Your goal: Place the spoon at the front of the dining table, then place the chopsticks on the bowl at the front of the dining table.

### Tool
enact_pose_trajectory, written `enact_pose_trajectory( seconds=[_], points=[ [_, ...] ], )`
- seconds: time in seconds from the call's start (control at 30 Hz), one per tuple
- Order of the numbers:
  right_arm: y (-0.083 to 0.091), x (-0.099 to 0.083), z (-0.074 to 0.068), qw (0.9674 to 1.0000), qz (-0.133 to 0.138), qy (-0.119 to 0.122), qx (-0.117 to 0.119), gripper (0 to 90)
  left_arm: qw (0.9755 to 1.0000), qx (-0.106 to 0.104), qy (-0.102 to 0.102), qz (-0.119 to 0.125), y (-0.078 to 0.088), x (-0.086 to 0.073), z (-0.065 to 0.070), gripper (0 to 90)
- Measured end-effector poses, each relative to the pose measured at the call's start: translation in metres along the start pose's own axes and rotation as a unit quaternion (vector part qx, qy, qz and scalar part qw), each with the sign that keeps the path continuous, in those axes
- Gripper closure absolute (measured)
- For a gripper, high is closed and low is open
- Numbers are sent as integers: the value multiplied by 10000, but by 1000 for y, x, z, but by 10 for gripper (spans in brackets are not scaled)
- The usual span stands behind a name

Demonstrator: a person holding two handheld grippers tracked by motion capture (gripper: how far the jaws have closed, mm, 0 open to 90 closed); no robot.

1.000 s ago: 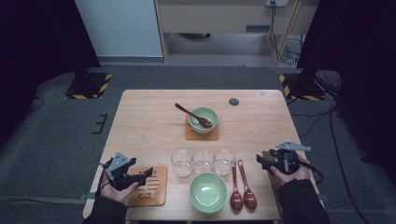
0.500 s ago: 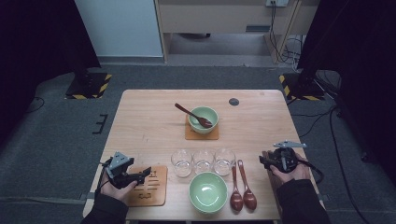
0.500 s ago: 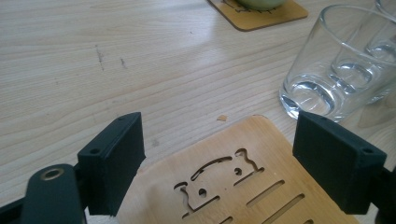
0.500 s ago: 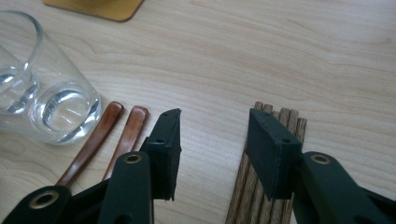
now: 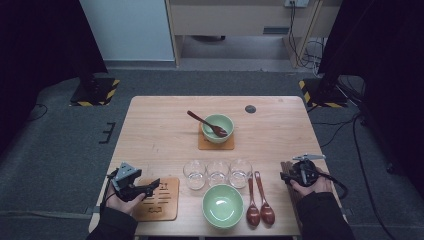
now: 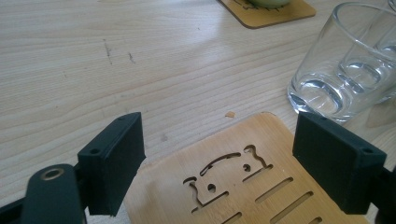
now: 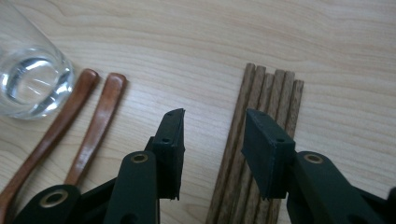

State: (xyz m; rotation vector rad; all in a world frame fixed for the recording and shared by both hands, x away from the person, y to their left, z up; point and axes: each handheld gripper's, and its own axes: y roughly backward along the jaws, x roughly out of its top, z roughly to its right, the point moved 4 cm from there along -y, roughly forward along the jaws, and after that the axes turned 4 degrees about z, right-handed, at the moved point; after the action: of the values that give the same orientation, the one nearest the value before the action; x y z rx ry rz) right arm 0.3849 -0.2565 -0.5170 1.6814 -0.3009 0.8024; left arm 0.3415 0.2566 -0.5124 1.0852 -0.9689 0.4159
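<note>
**Both grippers low at the near edge, jaws apart**

At the bottom of the high view, the left gripper [image 5: 134, 186] sits lower left over a bamboo coaster [image 5: 159, 199], jaws spread wide and gripping nothing. In the left gripper view the coaster [image 6: 243, 177] shows pale wood with slots and a cut-out figure, lying flat between the jaws.

The right gripper [image 5: 295, 175] is lower right, jaws parted by a narrow gap and empty. In the right gripper view a bundle of dark brown chopsticks [image 7: 261, 135] lies flat, running up between the jaws.

Bottom centre stands an empty green bowl [image 5: 221, 205], with two brown spoons [image 5: 259, 200] side by side just right of it. Above them is a row of three clear glasses [image 5: 217, 172].

Mid-frame, a second green bowl [image 5: 218, 127] rests on another coaster [image 5: 215, 143], a spoon [image 5: 206, 123] leaning in it. Farther up right is a small dark disc [image 5: 250, 109] on the table [image 5: 160, 135].
</note>
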Motion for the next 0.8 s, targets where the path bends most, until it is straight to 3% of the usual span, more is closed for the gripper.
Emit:
enact_pose_trajectory(
  seconds=[0.37, 0.8],
  points=[
    [-5, -7, 3, 9993, -361, 60, -49, 594, 9999, -9, -34, -95, -2, -1, 1, 161],
    [-8, -11, 1, 9986, -516, 13, 89, 610, 9999, -27, -7, -117, -3, -2, 0, 160]
  ],
)
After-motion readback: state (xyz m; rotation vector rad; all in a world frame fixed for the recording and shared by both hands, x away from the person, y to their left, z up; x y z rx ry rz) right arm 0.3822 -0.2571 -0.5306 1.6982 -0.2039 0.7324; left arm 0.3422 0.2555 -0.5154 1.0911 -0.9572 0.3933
